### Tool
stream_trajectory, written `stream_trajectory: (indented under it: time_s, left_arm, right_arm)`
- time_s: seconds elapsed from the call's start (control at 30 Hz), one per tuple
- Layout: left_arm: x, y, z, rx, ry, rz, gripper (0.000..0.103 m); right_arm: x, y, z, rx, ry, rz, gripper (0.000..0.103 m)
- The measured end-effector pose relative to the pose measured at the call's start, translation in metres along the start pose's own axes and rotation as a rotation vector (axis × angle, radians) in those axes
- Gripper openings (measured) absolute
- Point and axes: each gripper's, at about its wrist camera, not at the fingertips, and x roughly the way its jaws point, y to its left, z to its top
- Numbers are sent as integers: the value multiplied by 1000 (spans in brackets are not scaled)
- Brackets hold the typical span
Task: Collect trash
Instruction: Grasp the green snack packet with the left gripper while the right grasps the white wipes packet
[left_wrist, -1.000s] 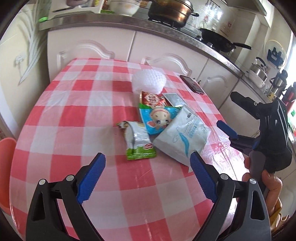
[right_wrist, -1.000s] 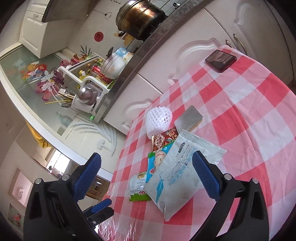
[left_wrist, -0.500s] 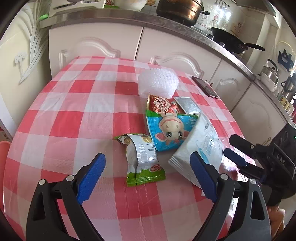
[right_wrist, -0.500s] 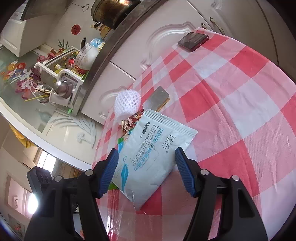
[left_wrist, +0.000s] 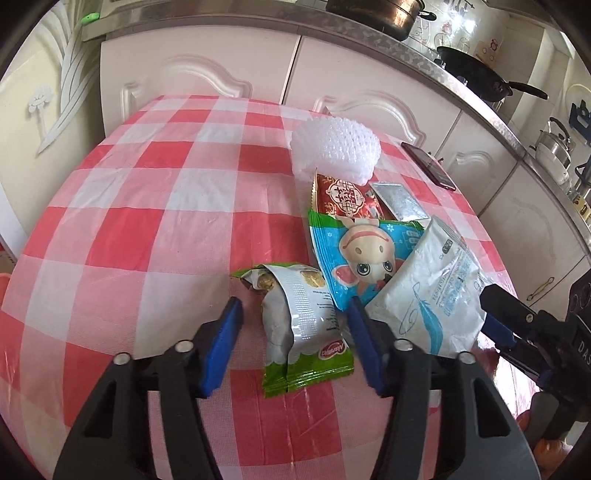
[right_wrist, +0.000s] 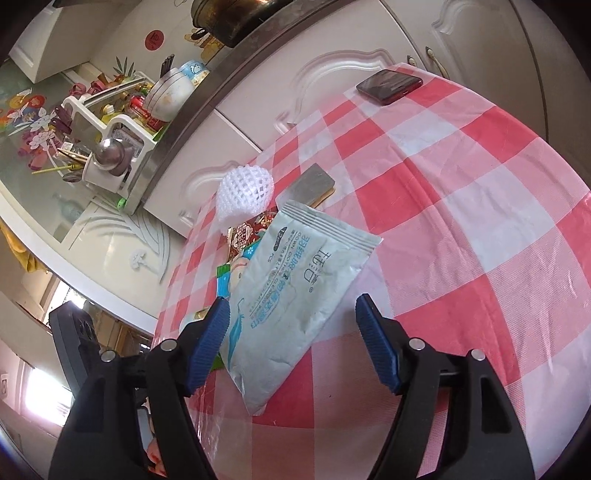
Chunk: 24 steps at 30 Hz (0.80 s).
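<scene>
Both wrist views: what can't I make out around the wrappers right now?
- Left wrist view: the blue cartoon wrapper has its lower right hidden under the white pouch.
- Right wrist view: the green-and-silver wrapper is almost wholly hidden behind the white pouch and right gripper.
- Neither view shows a bin.

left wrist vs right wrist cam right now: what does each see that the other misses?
Left wrist only: the green-and-silver wrapper between the closing left gripper, black wok, kettle.

Right wrist only: dish rack with bowls on the counter.

Both: white pouch between the opening right gripper, foam net, red wrapper, cartoon wrapper, phone.
</scene>
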Motion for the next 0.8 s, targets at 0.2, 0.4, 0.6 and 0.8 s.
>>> stream_trajectory:
  time_s: [0.2, 0.4, 0.6, 0.8]
  left_arm:
    - [-1, 2, 0, -24, -14, -19, 42]
    - [0, -3, -2, 2, -18, -20, 42]
    - [-1, -14, -8, 34, -14, -45, 42]
    - [0, -18, -9, 73, -10, -39, 45]
  right_arm:
    - [9, 9, 0, -29, 24, 72, 73]
    - [23, 26, 0, -112, 79, 84, 74]
    - [30, 25, 14, -128, 93, 147, 76]
    - [34, 32, 14, -168, 119, 201, 34]
